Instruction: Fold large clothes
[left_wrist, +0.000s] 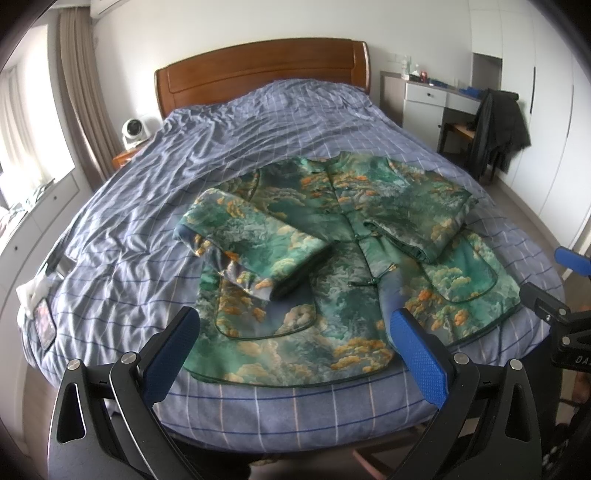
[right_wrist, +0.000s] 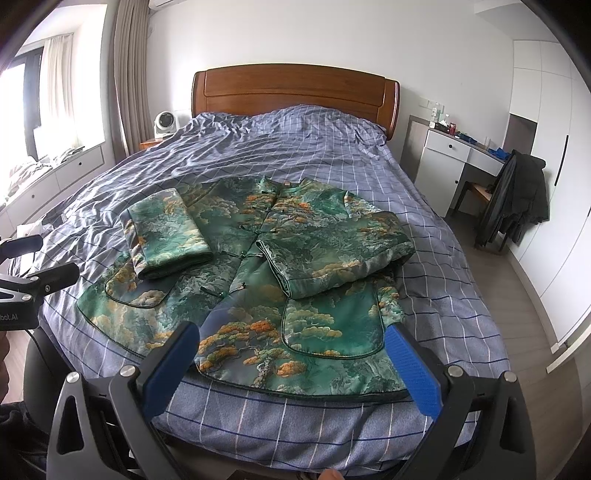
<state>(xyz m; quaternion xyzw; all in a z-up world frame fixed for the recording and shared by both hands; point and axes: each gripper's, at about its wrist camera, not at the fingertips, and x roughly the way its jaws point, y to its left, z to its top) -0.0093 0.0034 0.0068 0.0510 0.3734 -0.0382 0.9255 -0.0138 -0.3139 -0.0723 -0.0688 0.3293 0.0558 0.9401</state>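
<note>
A bedroom holds a wide bed (left_wrist: 258, 122) with a wooden headboard (left_wrist: 262, 70), covered by a rumpled blue checked quilt; a white desk (right_wrist: 454, 155) with a dark coat (right_wrist: 517, 192) draped on its chair stands by the bed's far right corner, and a small white fan (left_wrist: 133, 130) sits beside the far left corner.

The green patterned jacket (left_wrist: 332, 236) lies face up near the foot edge of the bed, collar toward the headboard, hem just short of the near edge. Both sleeves are already folded inward over the body: the left sleeve (left_wrist: 255, 236) lies across the chest on its side, the right sleeve (right_wrist: 332, 254) on the other, their cuffs close to the button line but apart.

The left gripper (left_wrist: 291, 343) hovers above the hem near the foot edge with its jaws spread wide and nothing between them. The right gripper (right_wrist: 291, 354) hangs likewise over the hem's right part, jaws apart and empty.

The next step is probably lifting the hem toward the collar. The padded fabric looks thick and slippery, so a shallow pinch could catch only the top layer or the pocket flap, and the jacket would sag unevenly. Raising one side faster could tip a folded sleeve off the body and undo the fold. A grip taken too deep could pinch the quilt along with the hem.
</note>
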